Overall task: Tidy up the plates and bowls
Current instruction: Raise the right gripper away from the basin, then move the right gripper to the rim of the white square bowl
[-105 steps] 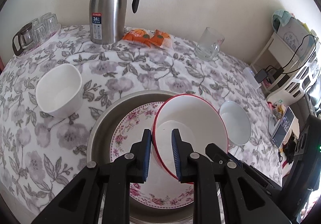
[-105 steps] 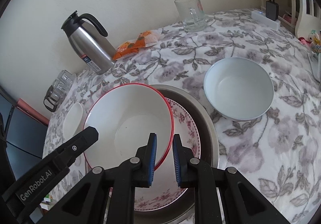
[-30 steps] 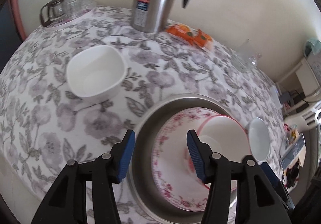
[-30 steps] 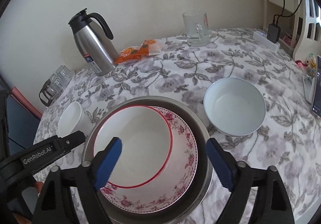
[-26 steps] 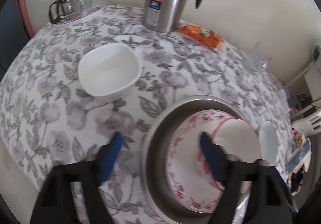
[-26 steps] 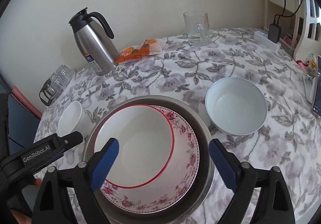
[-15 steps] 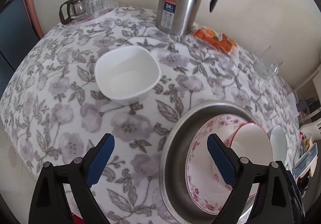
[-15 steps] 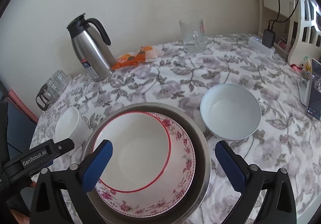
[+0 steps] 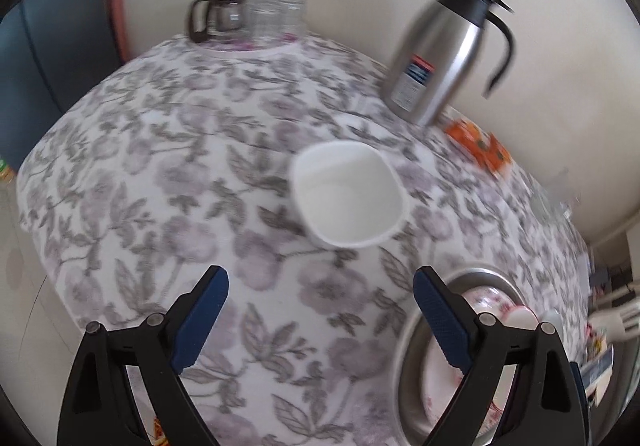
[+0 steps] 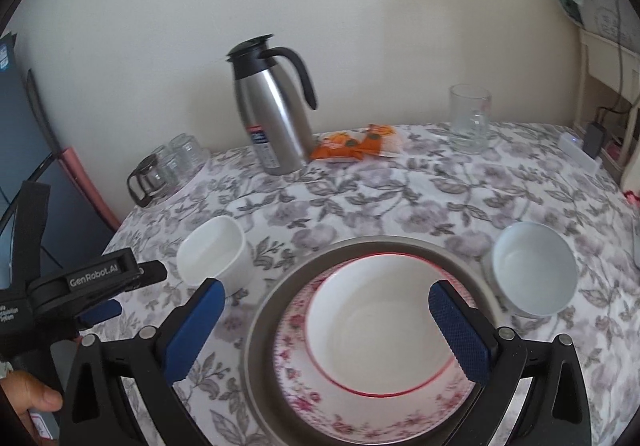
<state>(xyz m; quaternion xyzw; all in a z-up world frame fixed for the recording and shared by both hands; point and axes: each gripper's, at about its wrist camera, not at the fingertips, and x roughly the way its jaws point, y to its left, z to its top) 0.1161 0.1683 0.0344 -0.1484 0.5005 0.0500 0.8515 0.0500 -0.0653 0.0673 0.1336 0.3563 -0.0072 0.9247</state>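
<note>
Left wrist view: the left gripper hangs with fingers spread wide and empty, lined up on the square white bowl, apart from it on the flowered surface. That bowl looks like the next pick; blur makes the gap hard to judge.

Right wrist view: the right gripper, fingers wide and holding nothing, hovers over the red-rimmed bowl nested on the floral plate in the steel basin. The round white bowl waits just beside the basin; steel flask by the wall
</note>
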